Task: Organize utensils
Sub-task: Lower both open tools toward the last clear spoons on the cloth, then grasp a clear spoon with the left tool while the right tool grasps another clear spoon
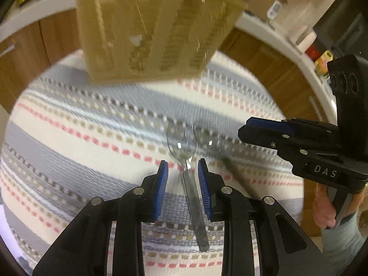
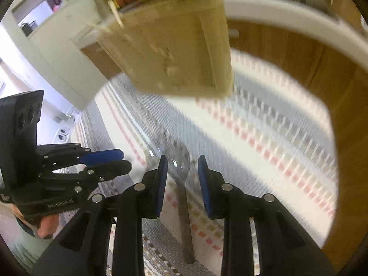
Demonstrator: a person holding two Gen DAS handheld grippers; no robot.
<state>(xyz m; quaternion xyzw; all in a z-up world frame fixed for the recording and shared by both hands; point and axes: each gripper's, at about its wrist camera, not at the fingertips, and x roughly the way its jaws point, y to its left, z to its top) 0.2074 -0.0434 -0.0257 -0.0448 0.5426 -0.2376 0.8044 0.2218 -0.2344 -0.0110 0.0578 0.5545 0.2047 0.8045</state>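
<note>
A clear plastic spoon (image 1: 184, 147) lies on the striped cloth (image 1: 80, 115), its handle running toward me between the fingers of my left gripper (image 1: 182, 172), which is open and straddles the handle. A second clear spoon (image 1: 208, 141) lies just right of it. In the right wrist view that spoon (image 2: 181, 163) lies between the fingers of my open right gripper (image 2: 181, 168). A beige slotted utensil basket (image 1: 151, 30) stands at the cloth's far side; it also shows in the right wrist view (image 2: 179, 53). Each gripper shows in the other's view: right (image 1: 257, 131), left (image 2: 122, 161).
The striped cloth (image 2: 264, 126) covers a small table. Wooden cabinets (image 1: 271, 69) under a white counter (image 1: 276, 39) with jars and bottles stand behind. The person's hand (image 1: 324, 209) holds the right gripper.
</note>
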